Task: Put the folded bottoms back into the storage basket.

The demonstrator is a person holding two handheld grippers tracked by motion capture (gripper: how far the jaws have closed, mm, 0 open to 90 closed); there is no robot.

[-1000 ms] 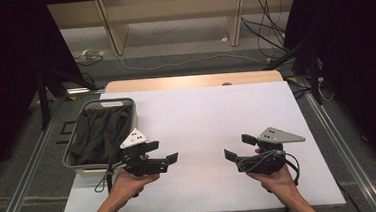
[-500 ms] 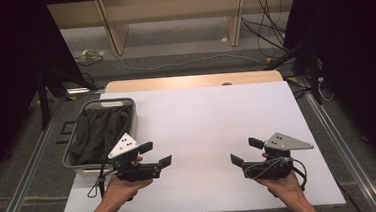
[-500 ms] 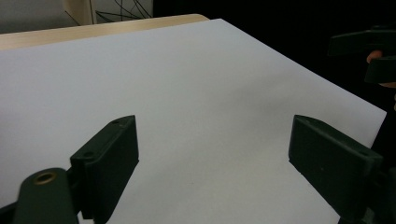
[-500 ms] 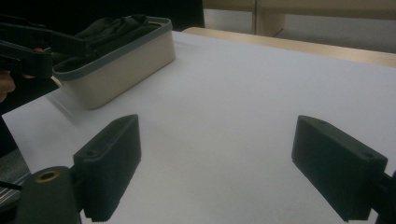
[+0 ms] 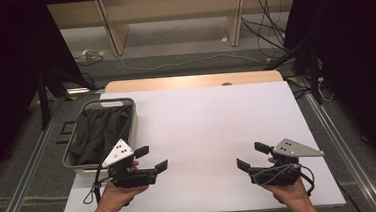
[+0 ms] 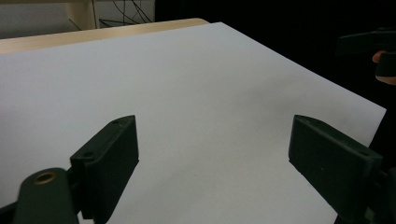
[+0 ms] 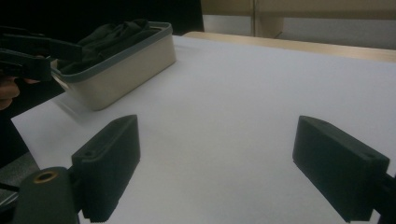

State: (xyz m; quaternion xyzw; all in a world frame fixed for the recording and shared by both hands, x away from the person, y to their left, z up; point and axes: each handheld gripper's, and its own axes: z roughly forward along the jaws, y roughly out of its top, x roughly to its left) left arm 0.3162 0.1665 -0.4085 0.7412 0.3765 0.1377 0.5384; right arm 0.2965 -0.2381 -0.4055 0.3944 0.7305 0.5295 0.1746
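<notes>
Both hand-held black grippers, left (image 5: 151, 159) and right (image 5: 249, 156), hover with jaws wide and empty over the white counter (image 5: 202, 130), a beige plastic tub (image 5: 133, 121) of dark cloth (image 5: 98, 135) at ten o'clock.

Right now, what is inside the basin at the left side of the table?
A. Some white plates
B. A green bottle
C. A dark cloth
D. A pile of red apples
C: the basin holds a dark cloth that lies crumpled inside it, and the right gripper view shows the same dark folds rising above its grey rim.
</notes>
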